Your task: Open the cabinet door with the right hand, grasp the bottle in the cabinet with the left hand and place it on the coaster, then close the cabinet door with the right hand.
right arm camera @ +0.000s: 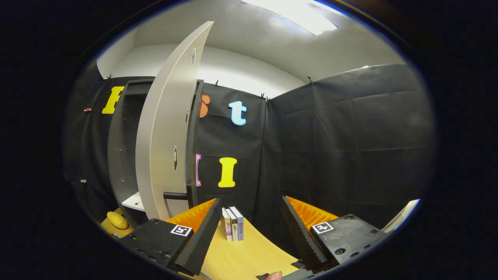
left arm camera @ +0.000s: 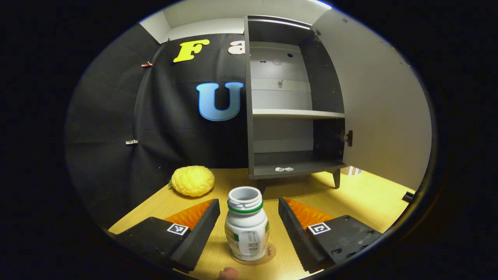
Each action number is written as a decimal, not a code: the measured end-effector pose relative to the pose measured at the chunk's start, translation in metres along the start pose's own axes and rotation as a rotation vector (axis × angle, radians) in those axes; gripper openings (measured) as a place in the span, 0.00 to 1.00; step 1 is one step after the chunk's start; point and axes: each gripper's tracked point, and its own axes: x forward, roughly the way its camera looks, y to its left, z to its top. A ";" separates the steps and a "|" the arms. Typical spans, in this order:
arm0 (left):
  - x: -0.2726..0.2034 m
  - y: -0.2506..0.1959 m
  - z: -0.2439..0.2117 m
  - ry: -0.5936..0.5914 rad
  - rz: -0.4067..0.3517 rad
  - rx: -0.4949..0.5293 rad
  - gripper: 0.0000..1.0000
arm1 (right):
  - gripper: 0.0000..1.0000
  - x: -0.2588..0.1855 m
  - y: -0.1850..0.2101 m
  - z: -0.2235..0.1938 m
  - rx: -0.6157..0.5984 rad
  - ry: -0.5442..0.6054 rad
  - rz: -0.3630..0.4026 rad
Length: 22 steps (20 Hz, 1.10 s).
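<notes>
A white bottle (left arm camera: 246,229) with a green neck ring and no cap stands upright on a round coaster (left arm camera: 269,252) on the wooden table. My left gripper (left arm camera: 249,202) is open around it, a finger on each side with small gaps to the bottle. Behind it the dark cabinet (left arm camera: 297,113) is open, its grey door (left arm camera: 381,116) swung out to the right. In the right gripper view my right gripper (right arm camera: 251,200) is open and holds nothing. It sits to the right of the open door (right arm camera: 167,128) and near its dark handle (right arm camera: 175,195).
A bumpy yellow fruit (left arm camera: 193,181) lies on the table (left arm camera: 362,194) left of the cabinet, also visible as the yellow fruit (right arm camera: 116,220) low on the left. Three small books (right arm camera: 232,223) stand by the booth wall ahead of my right gripper.
</notes>
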 end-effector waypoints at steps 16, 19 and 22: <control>-0.046 0.017 0.185 -0.057 0.083 -0.094 0.95 | 0.97 0.006 0.008 -0.008 0.116 0.041 0.071; -0.049 0.029 0.211 -0.059 0.105 -0.089 0.95 | 0.97 0.001 0.018 -0.011 0.156 0.058 0.087; -0.053 0.033 0.226 -0.075 0.107 -0.067 0.95 | 0.97 -0.005 0.037 -0.010 0.165 0.058 0.135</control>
